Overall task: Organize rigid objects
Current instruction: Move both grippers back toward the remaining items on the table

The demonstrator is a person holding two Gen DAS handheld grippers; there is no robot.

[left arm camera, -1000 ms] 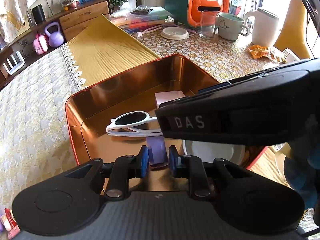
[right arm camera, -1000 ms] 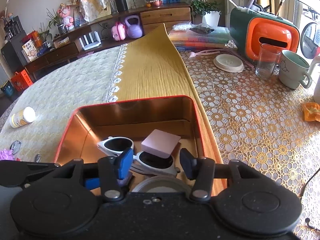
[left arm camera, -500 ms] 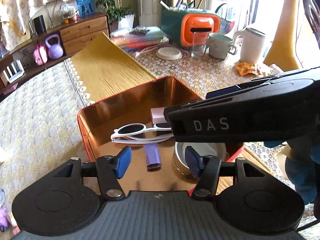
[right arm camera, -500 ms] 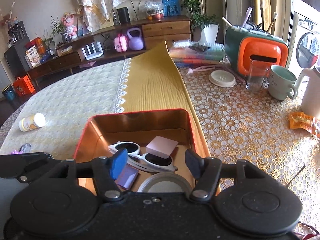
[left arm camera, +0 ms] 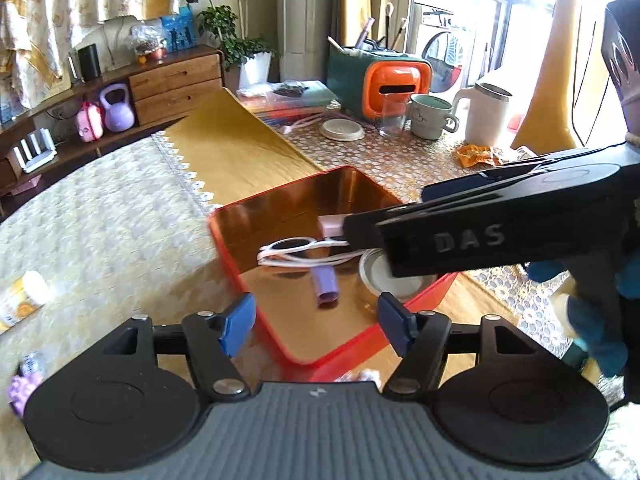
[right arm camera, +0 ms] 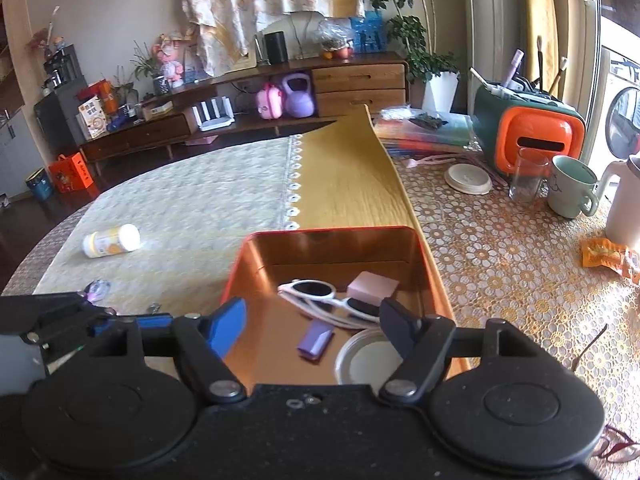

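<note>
An open red tin [left arm camera: 232,256] [right arm camera: 332,236] with a copper inside sits on the table. In it lie white sunglasses [left arm camera: 292,250] [right arm camera: 320,298], a pink block [left arm camera: 330,224] [right arm camera: 372,288], a small purple piece [left arm camera: 326,284] [right arm camera: 316,340] and a round tin lid [left arm camera: 378,272] [right arm camera: 368,360]. My left gripper [left arm camera: 316,322] hangs above the tin's near side, its jaws opening with nothing between them. My right gripper [right arm camera: 314,326] also hovers over the tin, jaws opening and empty; its black body [left arm camera: 500,228] crosses the left wrist view.
A white bottle [right arm camera: 112,240] [left arm camera: 24,296] lies on the pale cloth at left, with small purple trinkets [left arm camera: 26,384] near the front edge. At the back right stand an orange-green box [right arm camera: 528,136], a glass [right arm camera: 528,174], a mug [right arm camera: 572,192], a white jug [left arm camera: 488,114] and an orange wrapper [right arm camera: 608,256].
The left gripper let go of the purple piece, which now lies in the tin. Both grippers opened wider and drew up and back from the tin.
</note>
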